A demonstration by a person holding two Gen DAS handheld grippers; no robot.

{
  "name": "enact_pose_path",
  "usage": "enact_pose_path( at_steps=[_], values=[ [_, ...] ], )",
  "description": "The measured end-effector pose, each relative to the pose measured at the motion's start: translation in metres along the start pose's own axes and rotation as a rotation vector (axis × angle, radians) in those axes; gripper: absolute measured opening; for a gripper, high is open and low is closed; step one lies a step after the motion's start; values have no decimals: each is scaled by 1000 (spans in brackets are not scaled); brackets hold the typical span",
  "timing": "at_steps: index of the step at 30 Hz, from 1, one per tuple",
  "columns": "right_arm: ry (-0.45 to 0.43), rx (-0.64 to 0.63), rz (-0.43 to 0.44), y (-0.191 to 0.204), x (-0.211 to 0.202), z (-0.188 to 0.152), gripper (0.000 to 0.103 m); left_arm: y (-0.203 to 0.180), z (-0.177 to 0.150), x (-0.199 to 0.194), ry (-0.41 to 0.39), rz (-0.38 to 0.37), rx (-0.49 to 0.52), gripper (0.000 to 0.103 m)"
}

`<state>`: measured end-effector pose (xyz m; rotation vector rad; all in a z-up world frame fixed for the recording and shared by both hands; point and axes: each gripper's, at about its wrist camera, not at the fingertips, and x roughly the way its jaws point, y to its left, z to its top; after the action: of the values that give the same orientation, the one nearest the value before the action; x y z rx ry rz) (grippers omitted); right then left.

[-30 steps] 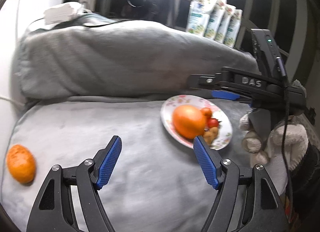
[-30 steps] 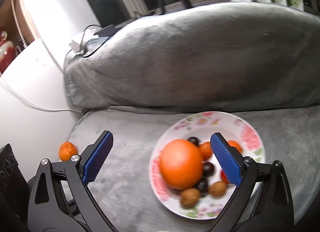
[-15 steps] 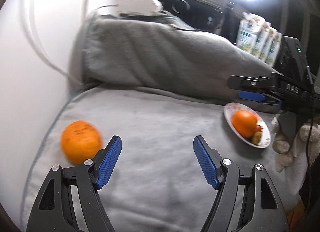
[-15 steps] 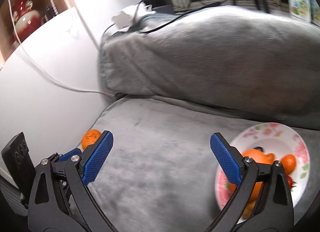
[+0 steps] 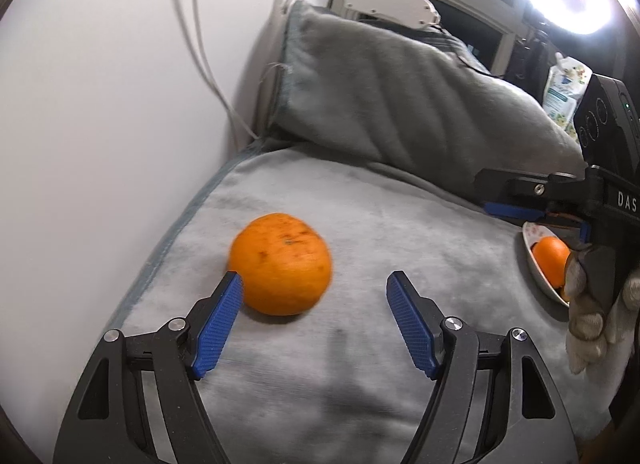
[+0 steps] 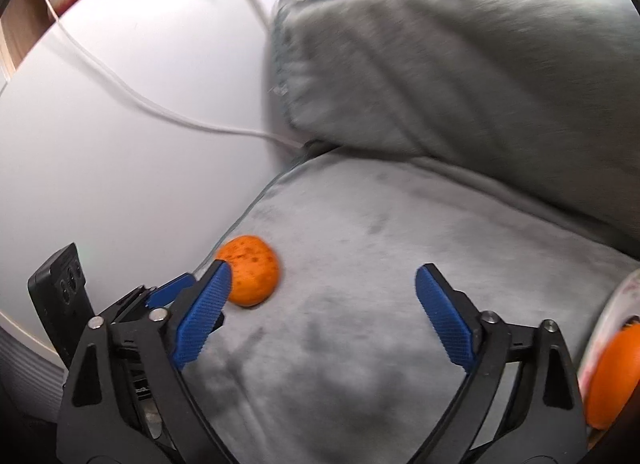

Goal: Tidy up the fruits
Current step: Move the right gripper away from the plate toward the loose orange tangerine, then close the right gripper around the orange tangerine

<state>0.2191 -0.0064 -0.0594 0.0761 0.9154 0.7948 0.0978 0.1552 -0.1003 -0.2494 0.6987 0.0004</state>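
A loose orange [image 5: 280, 264] with dark specks lies on the grey seat cushion [image 5: 360, 364] near its left edge. My left gripper [image 5: 315, 280] is open just in front of it, the left fingertip beside the fruit and no pad pressing it. The right wrist view shows the same orange [image 6: 250, 276] beyond the left fingertip of my right gripper [image 6: 323, 270], whose jaws are closing with nothing between them. A flowered plate [image 5: 532, 252] at the right holds a larger orange [image 5: 550, 260]. That plate's rim [image 6: 620, 292] shows at the right edge.
A grey back cushion [image 5: 400, 104] rises behind the seat. The white wall [image 5: 100, 124] with a hanging cable [image 5: 208, 64] bounds the left side. A gloved hand [image 5: 588, 316] holds the right gripper [image 5: 484, 194] above the plate. A white power strip [image 5: 384, 4] lies on the cushion top.
Both views have swung left, away from the plate toward the loose orange. It now lies large and close in front of the left gripper. The right jaws have narrowed slightly.
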Motion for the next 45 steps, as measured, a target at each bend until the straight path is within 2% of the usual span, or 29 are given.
enact_pose_path(
  at_steps=[5,11,19,20,22,29,36,45],
  values=[
    [63,1,58,14,34,1,91,11,1,6,14,-5,-25,74],
    [118,51,143,20,65,7,89,28,1,14,46,-47,-95,74],
    [178,82,199,29,98,10,88,33,1,22,80,-78,-112,73],
    [184,82,200,29,102,10,83,34,1,23,83,-80,-114,73],
    [200,81,209,31,107,9,76,34,2,25,90,-90,-119,71],
    [224,86,222,35,118,6,76,40,3,31,114,-117,-145,63],
    [246,92,237,37,126,4,68,42,3,34,123,-130,-157,62],
    [218,91,239,38,121,0,66,36,3,33,117,-110,-134,62]
  ],
)
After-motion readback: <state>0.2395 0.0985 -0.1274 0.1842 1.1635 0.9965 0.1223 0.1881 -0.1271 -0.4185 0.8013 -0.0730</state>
